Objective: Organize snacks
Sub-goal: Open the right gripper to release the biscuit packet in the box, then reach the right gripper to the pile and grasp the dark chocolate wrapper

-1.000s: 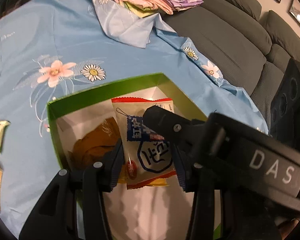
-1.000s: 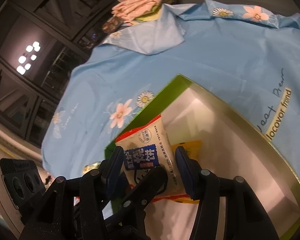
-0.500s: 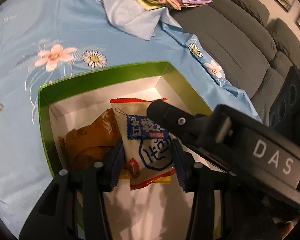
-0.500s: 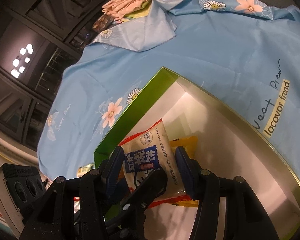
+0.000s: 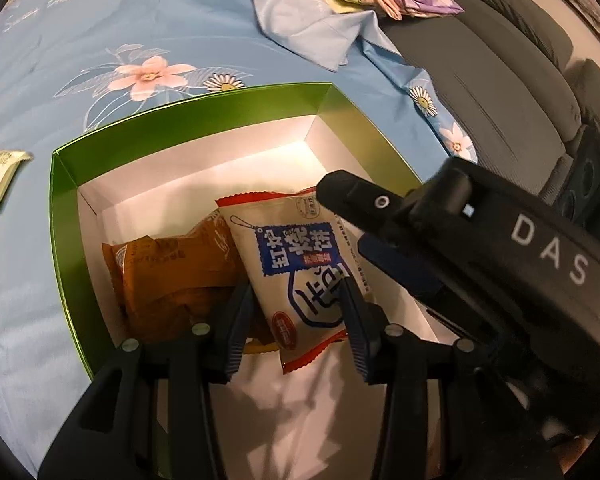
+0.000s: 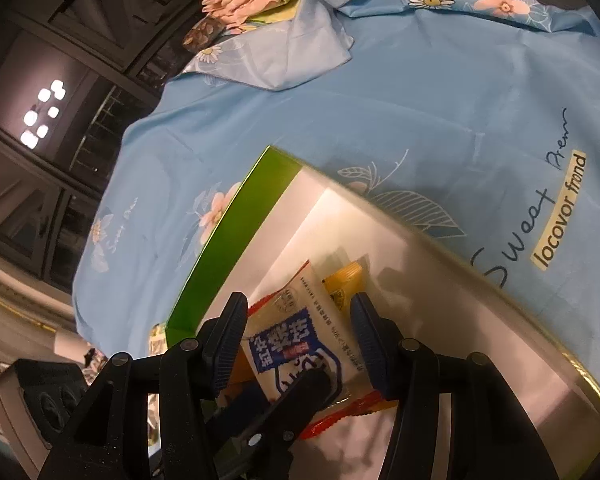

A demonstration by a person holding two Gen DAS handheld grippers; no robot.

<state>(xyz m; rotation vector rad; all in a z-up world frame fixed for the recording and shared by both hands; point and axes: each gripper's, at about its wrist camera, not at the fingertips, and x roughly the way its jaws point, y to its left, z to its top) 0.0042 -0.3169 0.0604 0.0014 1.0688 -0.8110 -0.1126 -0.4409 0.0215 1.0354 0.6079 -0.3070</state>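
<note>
Left gripper [image 5: 296,316]: spread wide, straddled white snack packet [image 5: 300,264], gripped nothing | right gripper [image 6: 300,344]: likewise gaped over it | packet lay in green box [image 5: 204,108] beside brown pouch [image 5: 168,276]

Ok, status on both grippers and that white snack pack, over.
Left gripper open, straddling white snack pack in green box. Right gripper open above it. Brown packet alongside; nothing blocking.
</note>
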